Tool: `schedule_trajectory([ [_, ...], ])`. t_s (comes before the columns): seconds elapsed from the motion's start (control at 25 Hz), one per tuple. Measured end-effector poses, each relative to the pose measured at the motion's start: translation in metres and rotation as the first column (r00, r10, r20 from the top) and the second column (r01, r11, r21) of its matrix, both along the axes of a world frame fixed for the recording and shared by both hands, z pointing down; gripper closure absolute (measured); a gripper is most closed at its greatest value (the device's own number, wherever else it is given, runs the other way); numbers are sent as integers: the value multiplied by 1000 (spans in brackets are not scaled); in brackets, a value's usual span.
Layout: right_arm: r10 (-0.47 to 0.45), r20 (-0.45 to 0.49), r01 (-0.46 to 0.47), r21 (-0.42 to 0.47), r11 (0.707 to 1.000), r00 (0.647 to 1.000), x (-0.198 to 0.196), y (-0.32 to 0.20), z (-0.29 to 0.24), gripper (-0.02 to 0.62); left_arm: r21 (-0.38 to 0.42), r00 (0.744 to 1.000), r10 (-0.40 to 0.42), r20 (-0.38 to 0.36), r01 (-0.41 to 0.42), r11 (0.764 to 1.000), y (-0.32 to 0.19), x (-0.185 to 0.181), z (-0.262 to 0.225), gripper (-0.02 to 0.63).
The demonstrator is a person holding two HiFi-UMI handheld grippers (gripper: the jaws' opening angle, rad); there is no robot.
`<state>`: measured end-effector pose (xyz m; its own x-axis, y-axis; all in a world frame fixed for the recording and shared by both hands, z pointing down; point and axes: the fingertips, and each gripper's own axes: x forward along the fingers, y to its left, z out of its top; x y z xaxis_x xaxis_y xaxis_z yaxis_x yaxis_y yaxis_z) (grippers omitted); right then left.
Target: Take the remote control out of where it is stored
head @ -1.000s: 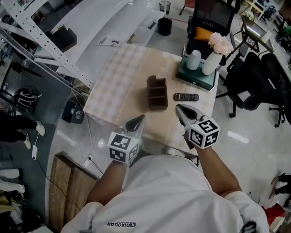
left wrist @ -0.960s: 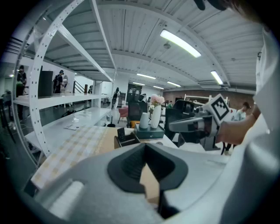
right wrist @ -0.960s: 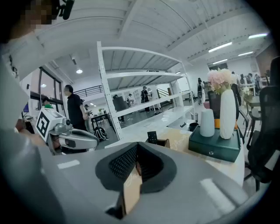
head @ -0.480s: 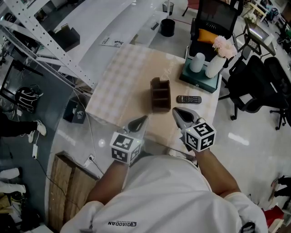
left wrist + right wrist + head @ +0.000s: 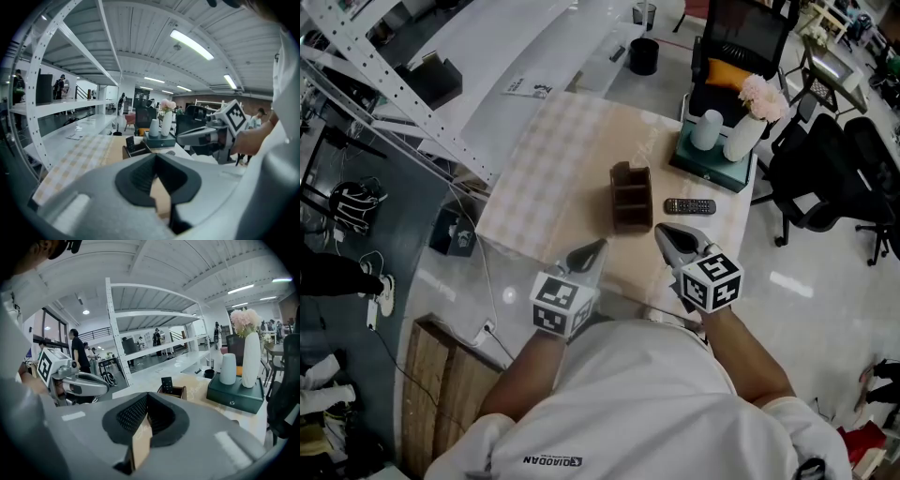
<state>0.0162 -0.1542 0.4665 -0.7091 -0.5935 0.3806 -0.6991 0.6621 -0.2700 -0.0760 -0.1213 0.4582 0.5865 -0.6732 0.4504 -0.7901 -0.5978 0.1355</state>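
Observation:
A brown desk organizer (image 5: 629, 195) stands in the middle of the tan table (image 5: 562, 169). In the right gripper view a dark slim remote-like thing (image 5: 167, 384) stands upright in the organizer (image 5: 174, 391). A black remote control (image 5: 689, 205) lies flat on the table just right of the organizer. My left gripper (image 5: 598, 244) hovers shut near the table's front edge, below and left of the organizer, holding nothing. My right gripper (image 5: 659, 229) is shut and empty too, with its tip just below the organizer's right corner and the flat remote.
At the table's far right corner a dark green box (image 5: 711, 157) carries a white cup (image 5: 707, 129) and a white vase (image 5: 741, 137) of pink flowers. Black office chairs (image 5: 825, 169) stand to the right, a white metal shelf (image 5: 412, 112) to the left, a black bin (image 5: 644, 56) beyond.
My right gripper has drifted slightly left, toward the organizer. The left gripper has kept its place. Both stay shut.

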Motion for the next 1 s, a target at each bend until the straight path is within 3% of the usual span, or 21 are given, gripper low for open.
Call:
schedule_trajectory([
  [0.52, -5, -34, 5, -12, 1000, 999, -11, -21, 13, 590, -9, 1000, -12, 13, 13, 1000, -18, -15, 3, 603],
  [1.0, -28, -211, 40, 52, 998, 977, -35, -63, 28, 577, -22, 1000, 13, 22, -13, 1000, -44, -36, 10, 603],
])
